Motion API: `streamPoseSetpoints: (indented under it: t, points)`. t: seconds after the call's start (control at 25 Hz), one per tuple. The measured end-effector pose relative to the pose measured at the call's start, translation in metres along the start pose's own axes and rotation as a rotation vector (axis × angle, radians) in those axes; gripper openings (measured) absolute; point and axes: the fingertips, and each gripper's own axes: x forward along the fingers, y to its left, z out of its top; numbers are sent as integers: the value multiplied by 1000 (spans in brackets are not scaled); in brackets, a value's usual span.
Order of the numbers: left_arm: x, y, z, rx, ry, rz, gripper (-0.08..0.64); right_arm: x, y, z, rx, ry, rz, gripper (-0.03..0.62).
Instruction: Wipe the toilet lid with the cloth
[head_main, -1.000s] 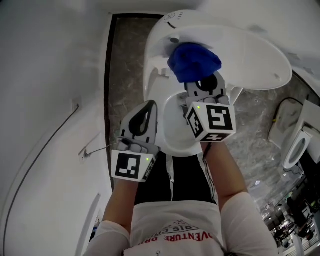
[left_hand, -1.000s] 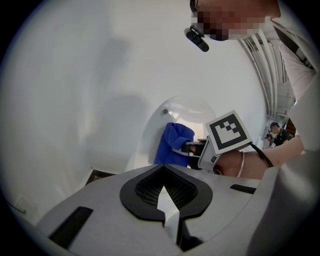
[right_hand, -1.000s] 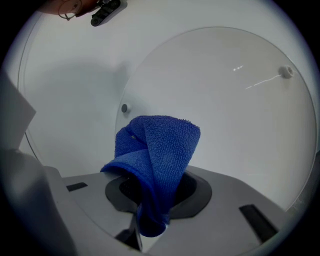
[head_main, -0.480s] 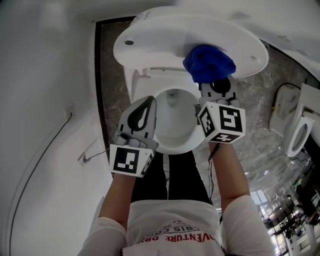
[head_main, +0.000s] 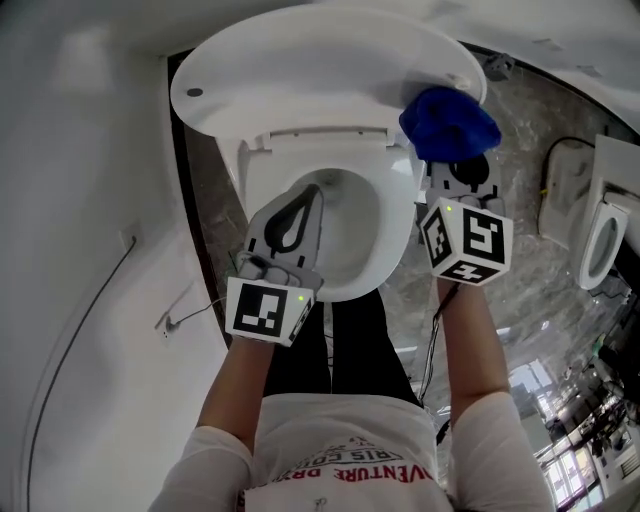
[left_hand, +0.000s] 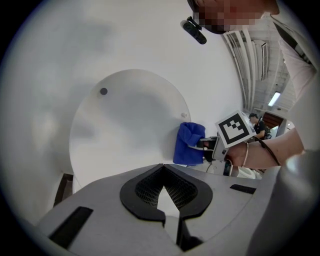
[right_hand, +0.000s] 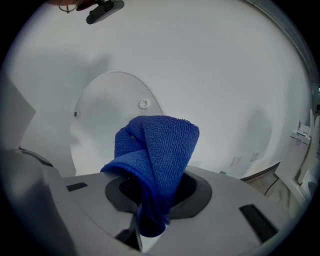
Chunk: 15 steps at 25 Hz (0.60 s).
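Observation:
The white toilet lid (head_main: 300, 70) stands raised behind the bowl and also fills the left gripper view (left_hand: 125, 125). My right gripper (head_main: 458, 168) is shut on a bunched blue cloth (head_main: 450, 122), which sits at the lid's right edge. From the left gripper view the cloth (left_hand: 187, 144) appears against that same edge. In the right gripper view the cloth (right_hand: 160, 150) hangs out of the jaws (right_hand: 150, 220), with the lid (right_hand: 107, 117) behind and to the left. My left gripper (head_main: 292, 222) hovers over the bowl, shut and holding nothing (left_hand: 165, 197).
The open toilet bowl (head_main: 355, 225) with its seat (head_main: 262, 165) lies below the grippers. A white wall with a thin cable (head_main: 90, 310) runs along the left. Marble floor and another white fixture (head_main: 598, 245) are to the right. The person's legs stand just before the bowl.
The right gripper has carried the blue cloth across the lid from its left-middle part to its right edge. The left gripper stays shut over the bowl.

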Motion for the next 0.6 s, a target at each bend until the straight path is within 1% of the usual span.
streamPoseSetpoints:
  t: [0.12,0.2,0.32,0.44,0.52,0.6]
  points:
    - [-1,-4,-6,18,-4,2,8,-11,-14,-4,32,10,-31,87]
    - [-3,-3,-10,16,4,6,8,-18,-22,-8,56,22,-57,87]
    - [-8,3,-14,15,3,14,8,-25,-22,-15,72,33,-78,87]
    - [-16,10,-20,11,3,18,8,-28,-5,-21,35,26,-66,87]
    - [-22,17,-26,0,10,24,8,-25,16,-25,1,15,-33,87]
    - [-29,28,-32,-8,14,37,8,-17,45,-31,-2,20,18,87]
